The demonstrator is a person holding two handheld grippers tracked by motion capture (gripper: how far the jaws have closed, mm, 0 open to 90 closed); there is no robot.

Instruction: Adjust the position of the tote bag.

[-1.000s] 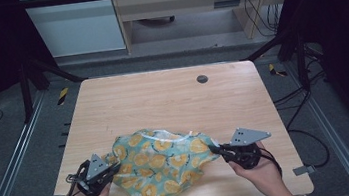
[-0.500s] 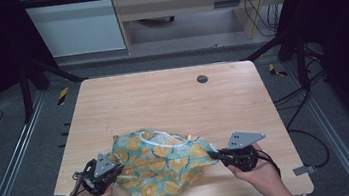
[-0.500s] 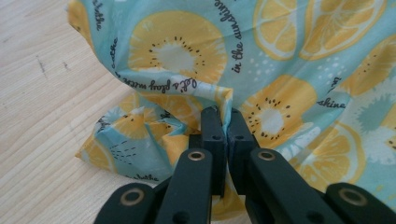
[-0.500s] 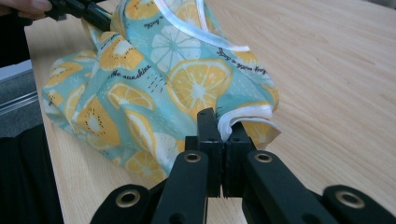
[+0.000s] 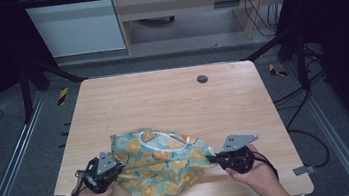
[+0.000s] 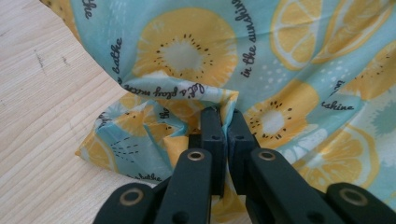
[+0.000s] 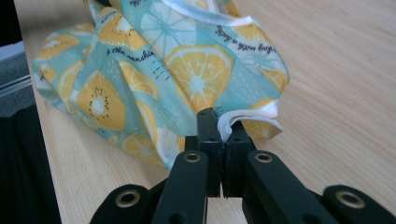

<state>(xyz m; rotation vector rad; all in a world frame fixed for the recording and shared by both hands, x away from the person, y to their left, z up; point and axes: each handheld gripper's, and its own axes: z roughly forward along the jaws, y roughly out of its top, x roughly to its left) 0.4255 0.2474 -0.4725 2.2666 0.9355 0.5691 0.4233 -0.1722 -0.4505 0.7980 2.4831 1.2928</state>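
Observation:
A light blue cloth (image 5: 163,167) printed with orange and lemon slices lies crumpled near the front edge of the wooden table (image 5: 162,99). My left gripper (image 5: 115,168) pinches the cloth's left end; in the left gripper view the cloth (image 6: 261,60) bunches around the jaws of that gripper (image 6: 223,119), which are shut on a fold. My right gripper (image 5: 212,158) holds the cloth's right end. The right gripper view has that gripper (image 7: 222,122) shut on a white-hemmed edge of the cloth (image 7: 154,70).
A small dark round grommet (image 5: 202,79) sits in the table's far right part. A metal frame rail (image 5: 5,169) runs along the left side, another rail (image 5: 333,134) along the right. Cables (image 5: 303,92) lie on the floor to the right.
Both hands have drawn slightly toward the table's front edge with the cloth held between them; the cloth has shifted a little and stays bunched.

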